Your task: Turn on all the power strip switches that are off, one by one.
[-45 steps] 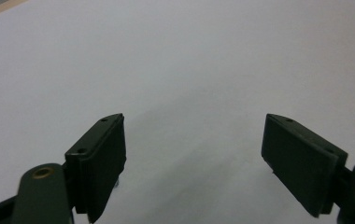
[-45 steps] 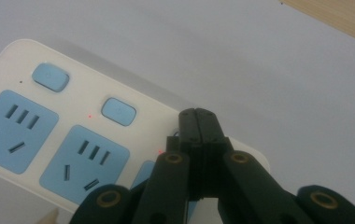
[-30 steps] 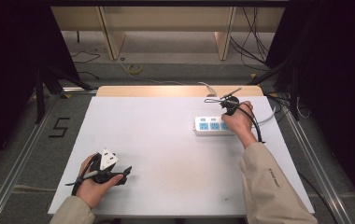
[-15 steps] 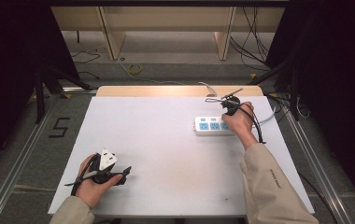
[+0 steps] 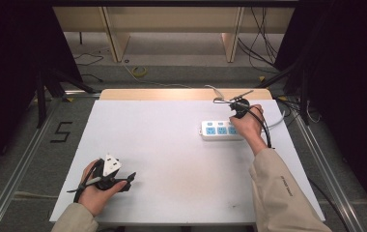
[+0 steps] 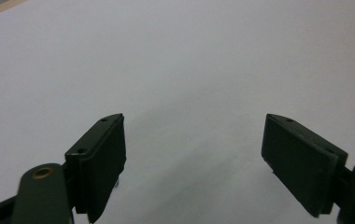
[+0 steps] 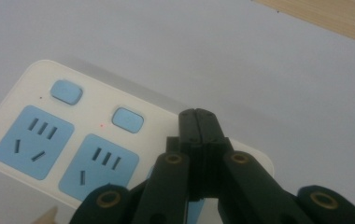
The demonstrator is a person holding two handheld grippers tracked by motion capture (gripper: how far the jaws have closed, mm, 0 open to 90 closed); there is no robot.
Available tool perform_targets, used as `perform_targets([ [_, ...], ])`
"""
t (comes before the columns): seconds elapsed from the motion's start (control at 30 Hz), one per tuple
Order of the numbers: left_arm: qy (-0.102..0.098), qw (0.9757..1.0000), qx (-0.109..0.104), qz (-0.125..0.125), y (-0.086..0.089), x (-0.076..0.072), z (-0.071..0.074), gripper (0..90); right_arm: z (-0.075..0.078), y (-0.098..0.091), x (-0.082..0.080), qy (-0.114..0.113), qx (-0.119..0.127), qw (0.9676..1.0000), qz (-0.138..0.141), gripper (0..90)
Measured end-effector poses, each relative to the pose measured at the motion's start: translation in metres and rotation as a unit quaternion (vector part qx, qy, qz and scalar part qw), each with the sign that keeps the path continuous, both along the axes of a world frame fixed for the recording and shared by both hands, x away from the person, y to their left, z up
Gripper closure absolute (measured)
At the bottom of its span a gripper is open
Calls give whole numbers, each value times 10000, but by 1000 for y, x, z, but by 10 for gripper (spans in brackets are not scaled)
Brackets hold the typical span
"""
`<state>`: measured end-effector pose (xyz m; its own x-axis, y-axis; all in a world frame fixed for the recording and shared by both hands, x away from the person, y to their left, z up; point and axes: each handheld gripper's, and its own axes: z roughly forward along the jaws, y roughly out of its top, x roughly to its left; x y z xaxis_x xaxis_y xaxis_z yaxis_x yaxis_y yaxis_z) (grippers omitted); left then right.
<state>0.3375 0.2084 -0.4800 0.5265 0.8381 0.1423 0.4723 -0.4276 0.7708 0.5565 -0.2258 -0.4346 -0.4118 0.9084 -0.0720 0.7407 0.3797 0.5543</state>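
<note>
White table top (image 5: pixel 172 145) fills most of the high view, with a wood strip at its far edge and dark curtains on both sides of the room. On the far right part of the table lies the power strip (image 5: pixel 218 130), white with blue sockets and blue rocker switches, flat and parallel to the far edge.

My right gripper (image 7: pixel 197 122) has its jaws pressed together with nothing between them, and the closed tip hangs over the strip's body, approx. beside the second switch (image 7: pixel 127 117). I judge I am about to press a switch, or have the tip on the third one, but the gripper itself hides that spot, so I cannot tell if there is contact.

My left gripper (image 6: pixel 192 154) rests near the front left corner of the table, jaws spread wide and empty, w/ only bare table ahead.

Handling, as I judge it: the strip is rigid hard plastic, light, and smooth, so it may slide on the smooth table if I push sideways. Better to press straight down on a switch. If I must lift or steady it, I would take it across the short width, at the long sides, away from the sockets. Its cable (image 5: pixel 275 121) goes off to the right and could pull the strip back.
</note>
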Motion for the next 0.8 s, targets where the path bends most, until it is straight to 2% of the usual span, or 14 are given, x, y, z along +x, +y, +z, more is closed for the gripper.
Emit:
perform_targets([
  [0.37,-3,10000,0,4,0,0,0,218,6,6,-2,0,141,9998,113,900],
  [0.8,2,10000,10,3,0,0,0,218,10,14,-3,-56,135,9995,265,900],
])
